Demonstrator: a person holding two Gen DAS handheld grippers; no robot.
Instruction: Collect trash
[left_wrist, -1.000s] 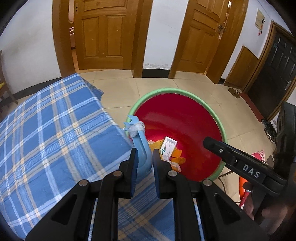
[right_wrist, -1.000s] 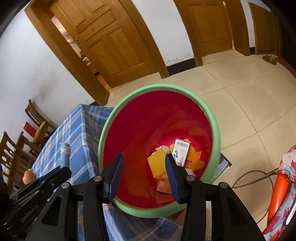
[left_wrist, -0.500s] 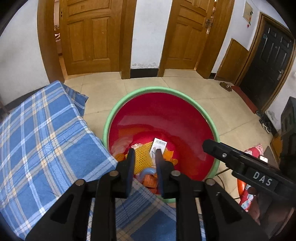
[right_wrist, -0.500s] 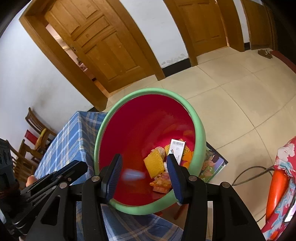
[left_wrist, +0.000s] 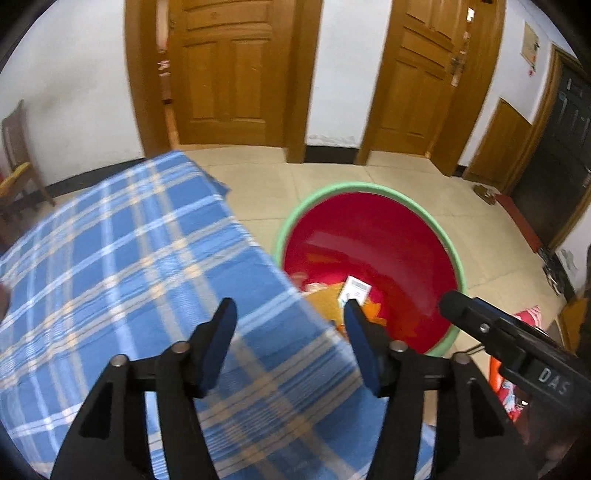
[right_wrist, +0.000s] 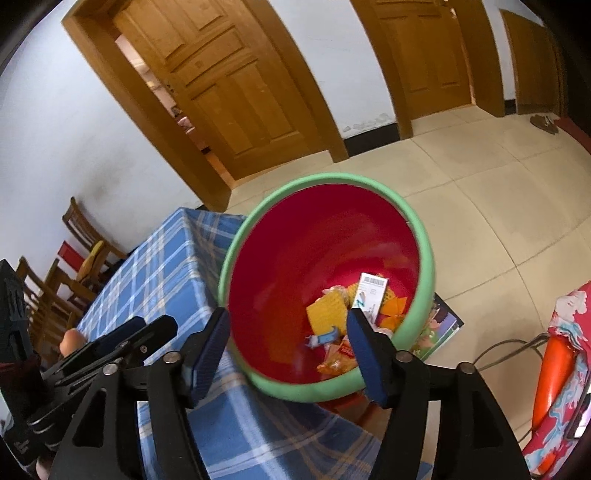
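Note:
A red bin with a green rim (left_wrist: 369, 188) (right_wrist: 424, 251) stands on the floor beside the blue plaid table (left_wrist: 129, 258) (right_wrist: 166, 266). Inside it lie a white barcoded box (right_wrist: 371, 291) (left_wrist: 355, 288), yellow and orange wrappers (right_wrist: 327, 312) and a small blue piece (right_wrist: 325, 338). My left gripper (left_wrist: 290, 310) hangs over the table's edge; its jaws are opening and nothing is between them. My right gripper (right_wrist: 288, 319) is above the bin's near rim, its jaws also opening and empty. Each gripper shows in the other's view.
Wooden doors (left_wrist: 229, 74) line the white wall. Wooden chairs (right_wrist: 74, 266) stand at the table's far side. A colourful booklet (right_wrist: 439, 325) lies on the tiled floor by the bin. A cable (right_wrist: 506, 350) and a red-patterned orange object (right_wrist: 557, 369) are at the right.
My left gripper held a blue piece a second ago, carried it over the bin and let it go; the piece now lies in the bin. Both grippers have opened wider and the left has swung back toward the table.

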